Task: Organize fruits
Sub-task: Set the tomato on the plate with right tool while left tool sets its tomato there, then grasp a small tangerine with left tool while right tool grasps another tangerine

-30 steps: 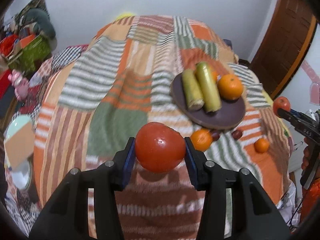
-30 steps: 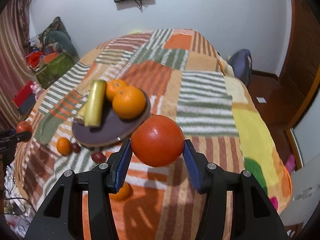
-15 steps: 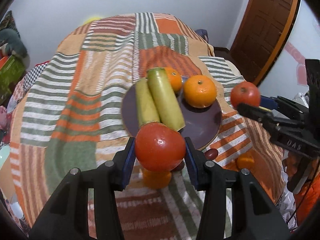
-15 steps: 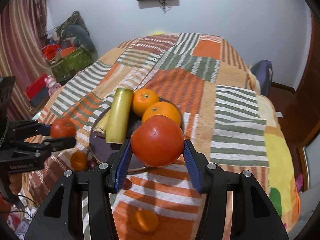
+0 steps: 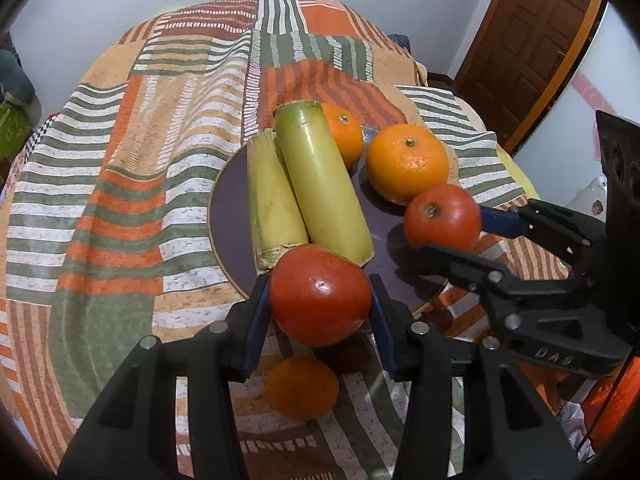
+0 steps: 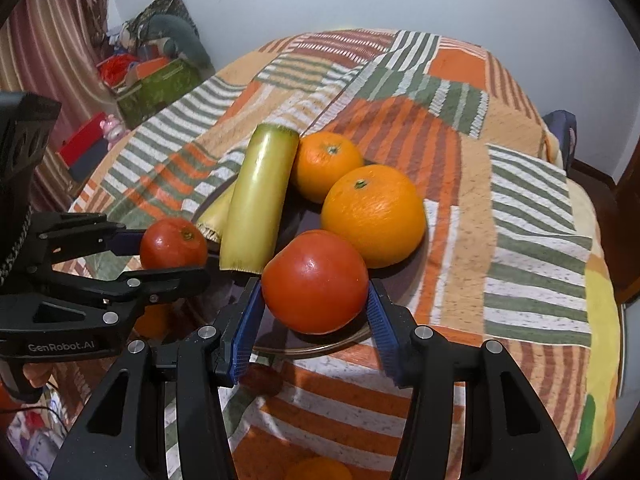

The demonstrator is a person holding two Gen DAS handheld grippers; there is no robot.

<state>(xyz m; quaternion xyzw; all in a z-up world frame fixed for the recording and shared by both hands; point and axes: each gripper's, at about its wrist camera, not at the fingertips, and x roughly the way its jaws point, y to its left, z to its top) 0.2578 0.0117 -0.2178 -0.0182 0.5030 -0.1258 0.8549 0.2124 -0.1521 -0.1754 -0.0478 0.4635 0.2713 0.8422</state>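
Both my grippers, left (image 5: 320, 304) and right (image 6: 316, 304), each clenched on a tomato (image 5: 320, 294), have swung in over the plate (image 5: 228, 208), so release seems next.

Black plastic left tongs (image 5: 320, 312) and right tongs (image 6: 316, 312), ribbed blue pads, silver screws, white lettering
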